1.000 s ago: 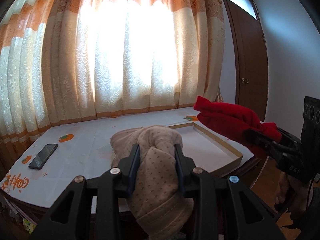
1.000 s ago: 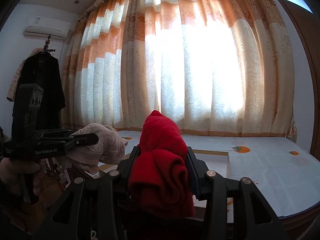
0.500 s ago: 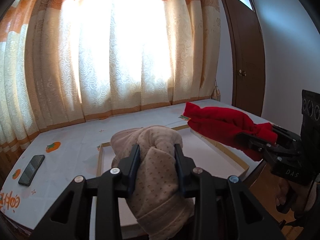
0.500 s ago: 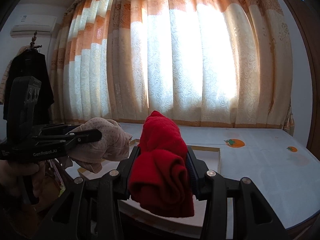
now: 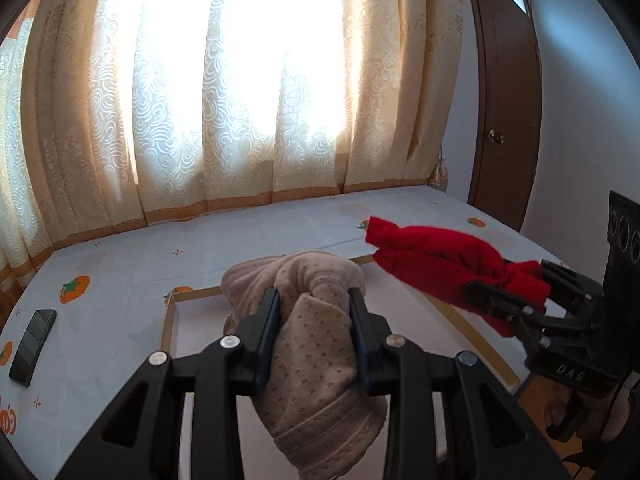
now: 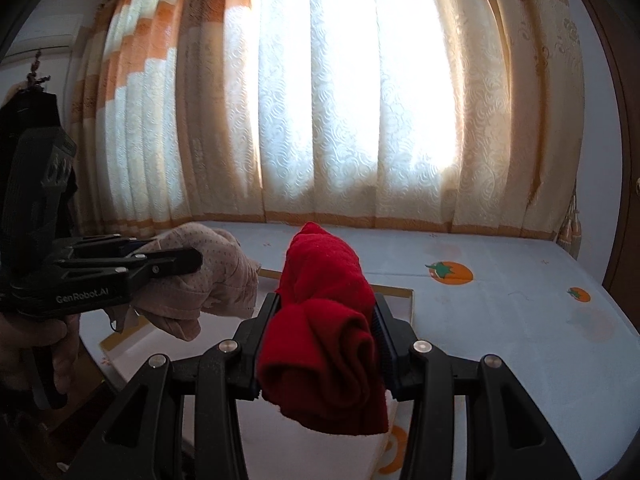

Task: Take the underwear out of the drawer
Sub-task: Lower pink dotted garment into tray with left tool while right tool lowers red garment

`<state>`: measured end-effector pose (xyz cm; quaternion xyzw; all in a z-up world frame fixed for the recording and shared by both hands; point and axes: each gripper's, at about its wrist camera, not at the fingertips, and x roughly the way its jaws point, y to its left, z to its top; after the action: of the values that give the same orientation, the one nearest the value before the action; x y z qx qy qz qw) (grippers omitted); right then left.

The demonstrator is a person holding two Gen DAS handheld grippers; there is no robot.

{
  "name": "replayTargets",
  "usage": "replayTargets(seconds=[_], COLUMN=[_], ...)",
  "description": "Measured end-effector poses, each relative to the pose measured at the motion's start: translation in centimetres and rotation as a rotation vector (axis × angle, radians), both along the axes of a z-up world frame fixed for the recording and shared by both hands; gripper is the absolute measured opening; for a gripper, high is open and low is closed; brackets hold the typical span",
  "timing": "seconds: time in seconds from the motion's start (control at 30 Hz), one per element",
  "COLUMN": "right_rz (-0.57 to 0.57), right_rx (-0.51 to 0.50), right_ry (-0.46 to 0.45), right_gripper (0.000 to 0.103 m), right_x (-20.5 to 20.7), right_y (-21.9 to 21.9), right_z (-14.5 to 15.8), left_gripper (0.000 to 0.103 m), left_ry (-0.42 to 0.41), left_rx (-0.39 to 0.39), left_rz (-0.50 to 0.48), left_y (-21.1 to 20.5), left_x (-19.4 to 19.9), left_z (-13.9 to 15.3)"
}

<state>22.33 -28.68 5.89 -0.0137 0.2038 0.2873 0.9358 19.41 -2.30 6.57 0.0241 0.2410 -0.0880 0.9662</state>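
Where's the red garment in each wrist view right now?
Left wrist view: red garment at right of centre, clamped in the right tongs.
Right wrist view: bottom centre, bunched between those tongs' fingers.
Shared landmark: the shallow wood-rimmed tray on the white tabletop.

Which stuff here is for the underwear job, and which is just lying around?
For the job: beige underwear in the left gripper; red underwear in the right gripper; shallow tray.
Lying about: phone; curtains; door.
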Motion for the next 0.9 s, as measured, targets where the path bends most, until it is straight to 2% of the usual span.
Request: replayTargets(seconds=[0.53,0.9], right_rz=[-0.037,-0.076], right_rx=[-0.097,-0.204], right_ry=[0.135,0.22], right_gripper=[0.047,0.047], right_x=[5.6,8.1], right_y=[1.8,2.9], right_z=[-1.7,-2.2], left_gripper=[0.032,0.032], left_ry=[0.14,0.184], left_rx=[-0.044,-0.025], left_rz=[0.031,0.04], left_y=[-0.5,-1.4], left_x=[8.0,10.8], left_z=[-1.6,-3.1])
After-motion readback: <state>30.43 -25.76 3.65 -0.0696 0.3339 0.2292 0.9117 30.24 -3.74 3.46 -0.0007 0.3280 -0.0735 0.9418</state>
